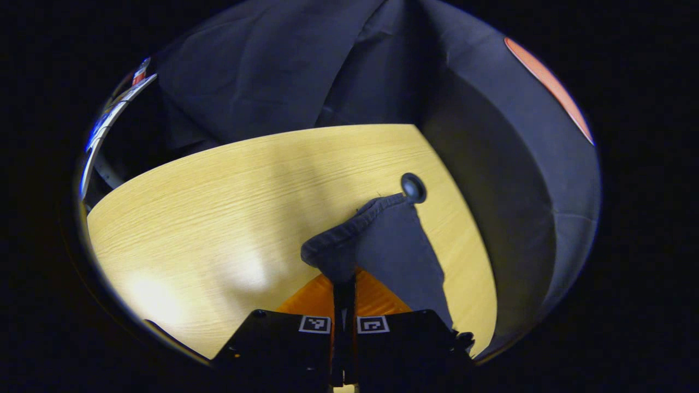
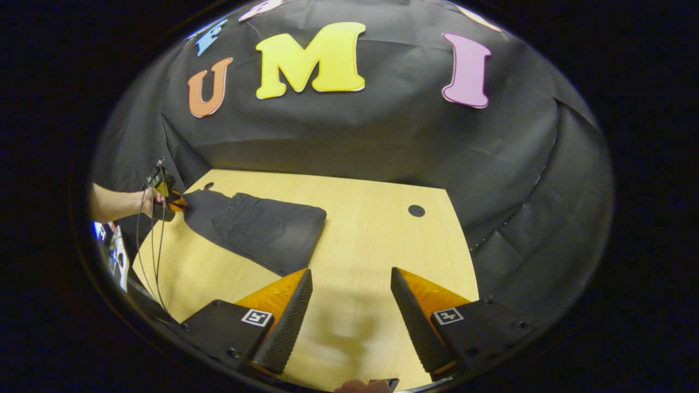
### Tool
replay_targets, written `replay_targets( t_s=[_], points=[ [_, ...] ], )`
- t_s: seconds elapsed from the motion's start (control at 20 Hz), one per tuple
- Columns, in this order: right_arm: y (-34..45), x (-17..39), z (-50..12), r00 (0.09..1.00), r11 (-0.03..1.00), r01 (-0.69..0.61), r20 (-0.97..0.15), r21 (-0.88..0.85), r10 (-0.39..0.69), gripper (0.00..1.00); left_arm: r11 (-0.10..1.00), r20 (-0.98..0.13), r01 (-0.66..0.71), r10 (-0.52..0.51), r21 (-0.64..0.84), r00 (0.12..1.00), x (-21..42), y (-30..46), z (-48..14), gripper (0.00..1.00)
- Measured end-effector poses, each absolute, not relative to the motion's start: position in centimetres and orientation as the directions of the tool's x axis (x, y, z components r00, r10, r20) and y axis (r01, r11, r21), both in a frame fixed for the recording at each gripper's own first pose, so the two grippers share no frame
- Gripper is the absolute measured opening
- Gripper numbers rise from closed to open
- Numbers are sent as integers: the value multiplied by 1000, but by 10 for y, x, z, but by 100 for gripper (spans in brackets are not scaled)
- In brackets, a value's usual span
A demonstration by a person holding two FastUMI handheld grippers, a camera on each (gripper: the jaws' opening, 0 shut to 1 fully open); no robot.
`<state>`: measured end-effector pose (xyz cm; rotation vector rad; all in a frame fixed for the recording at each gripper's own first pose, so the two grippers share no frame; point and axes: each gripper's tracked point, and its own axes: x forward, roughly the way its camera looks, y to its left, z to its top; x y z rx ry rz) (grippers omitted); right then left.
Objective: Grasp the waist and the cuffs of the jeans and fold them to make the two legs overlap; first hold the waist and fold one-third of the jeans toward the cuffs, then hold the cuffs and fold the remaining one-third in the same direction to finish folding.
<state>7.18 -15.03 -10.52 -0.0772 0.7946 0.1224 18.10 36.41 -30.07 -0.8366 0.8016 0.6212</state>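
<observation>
Dark jeans (image 2: 262, 226) lie folded on the wooden table (image 2: 360, 240), with a back pocket facing up. In the right gripper view, my left gripper (image 2: 170, 203) is at the far left, held by a hand (image 2: 143, 202), at the left end of the jeans. In the left gripper view, my left gripper (image 1: 344, 281) is shut on a thick stitched edge of the jeans (image 1: 393, 240), and the cloth rises a little off the table in front of the fingers. My right gripper (image 2: 349, 273) hangs open over bare table, right of the jeans and apart from them, with nothing between its fingers (image 2: 284, 322).
A round black hole (image 2: 416, 210) sits in the table near its far right corner; this hole (image 1: 413, 187) is just past the held cloth. Black booth cloth (image 2: 382, 136) walls the back and right sides. Cables (image 2: 153, 256) hang from the left gripper at the table's left edge.
</observation>
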Motion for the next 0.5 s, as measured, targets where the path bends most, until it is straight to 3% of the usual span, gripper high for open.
replay_targets(
  t_s=[0.1,0.2,0.3,0.5],
  points=[
    [-155,64,-94,717,992,-118,-694,-34,61,91,610,-783,-685,163,-399,601,180,357,-278,4],
    [-157,55,-78,747,993,-106,-663,-47,49,87,687,-752,-621,164,-377,639,178,346,-250,4],
    [-160,42,-66,768,993,-94,-640,-66,30,91,737,-699,-552,154,-389,699,183,331,-216,4],
    [-167,16,-42,803,995,-61,-596,-80,1,91,856,-579,-347,71,-382,812,197,281,-138,4]
  ],
)
